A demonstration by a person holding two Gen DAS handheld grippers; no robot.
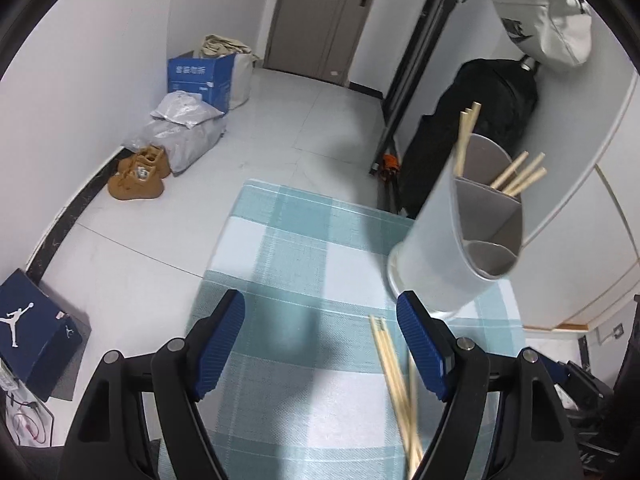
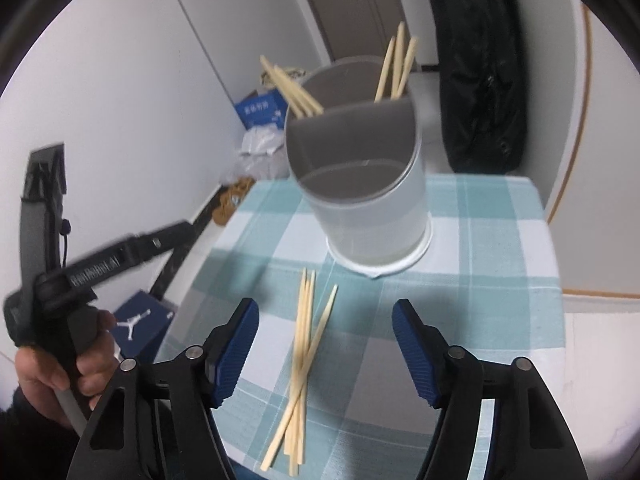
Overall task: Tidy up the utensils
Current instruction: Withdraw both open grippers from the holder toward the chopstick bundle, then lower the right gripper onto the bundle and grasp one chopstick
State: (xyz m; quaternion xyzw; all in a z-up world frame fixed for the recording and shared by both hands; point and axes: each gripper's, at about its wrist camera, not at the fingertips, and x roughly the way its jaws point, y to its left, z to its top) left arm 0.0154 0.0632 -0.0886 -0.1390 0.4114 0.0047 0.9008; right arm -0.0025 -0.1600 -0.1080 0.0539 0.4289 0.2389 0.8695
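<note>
A white round utensil holder (image 2: 368, 196) with grey inner dividers stands on the checked tablecloth (image 2: 480, 248); it also shows in the left wrist view (image 1: 452, 240). Wooden chopsticks (image 2: 394, 68) stick out of two of its back compartments; the front compartment looks empty. Several loose chopsticks (image 2: 302, 364) lie on the cloth in front of the holder, between my right gripper's (image 2: 325, 344) open jaws and below them. My left gripper (image 1: 320, 340) is open and empty above the cloth, with the loose chopsticks (image 1: 394, 380) just inside its right finger.
The small table's left edge (image 1: 216, 256) drops to a tiled floor with boxes (image 1: 200, 76), bags and brown shoes (image 1: 140, 176). A black bag (image 2: 480, 72) stands against the wall behind the table. The hand holding the left gripper (image 2: 60, 344) is at the left.
</note>
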